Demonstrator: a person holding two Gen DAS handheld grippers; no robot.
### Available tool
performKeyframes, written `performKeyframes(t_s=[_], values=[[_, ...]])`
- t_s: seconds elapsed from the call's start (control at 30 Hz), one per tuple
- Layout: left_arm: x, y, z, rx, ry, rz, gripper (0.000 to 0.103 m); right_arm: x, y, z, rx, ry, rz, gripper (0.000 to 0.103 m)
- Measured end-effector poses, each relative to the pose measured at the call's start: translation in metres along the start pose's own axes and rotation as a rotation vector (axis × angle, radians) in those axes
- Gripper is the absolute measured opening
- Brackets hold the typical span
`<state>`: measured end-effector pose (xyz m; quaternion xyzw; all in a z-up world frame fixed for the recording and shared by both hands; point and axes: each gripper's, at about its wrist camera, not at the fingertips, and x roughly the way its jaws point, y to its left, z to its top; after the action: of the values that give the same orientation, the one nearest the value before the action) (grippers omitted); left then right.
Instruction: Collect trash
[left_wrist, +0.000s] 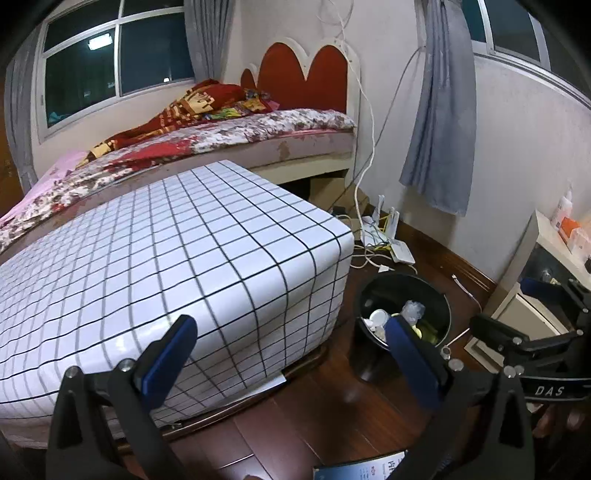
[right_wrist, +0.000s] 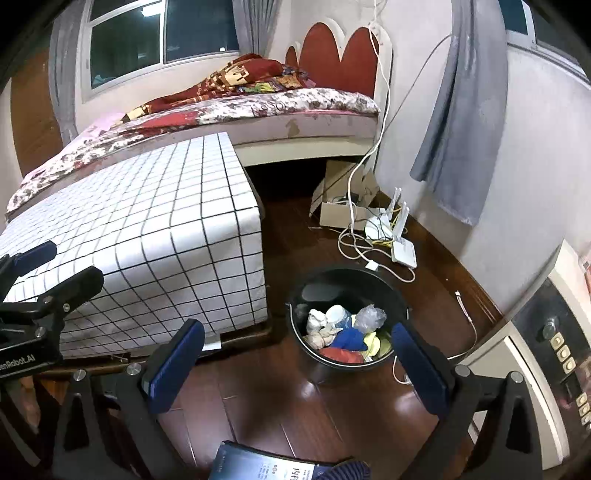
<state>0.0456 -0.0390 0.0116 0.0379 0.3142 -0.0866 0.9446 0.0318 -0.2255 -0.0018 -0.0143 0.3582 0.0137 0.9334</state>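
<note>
Both my grippers are empty right now: left gripper (left_wrist: 291, 354) and right gripper (right_wrist: 299, 363) each have their jaws spread wide, pinching nothing. The trash sits in the black round plastic bucket (right_wrist: 397, 295) on the dark wood floor (right_wrist: 258, 398), just off the near corner of the bench with the white grid-pattern cover (right_wrist: 155, 236). My worry: the white cables (right_wrist: 354, 243) trail beside the bucket, so a sloppy reach could snag one or tip the bucket.
</note>
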Motion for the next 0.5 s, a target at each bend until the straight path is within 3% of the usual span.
performKeyframes(t_s=[0.5], values=[[-0.068, 0.013, 0.008, -0.021, -0.098, 0.021, 0.102, -0.075, 0.028, 0.013, -0.036, -0.068, -0.024, 0.102]])
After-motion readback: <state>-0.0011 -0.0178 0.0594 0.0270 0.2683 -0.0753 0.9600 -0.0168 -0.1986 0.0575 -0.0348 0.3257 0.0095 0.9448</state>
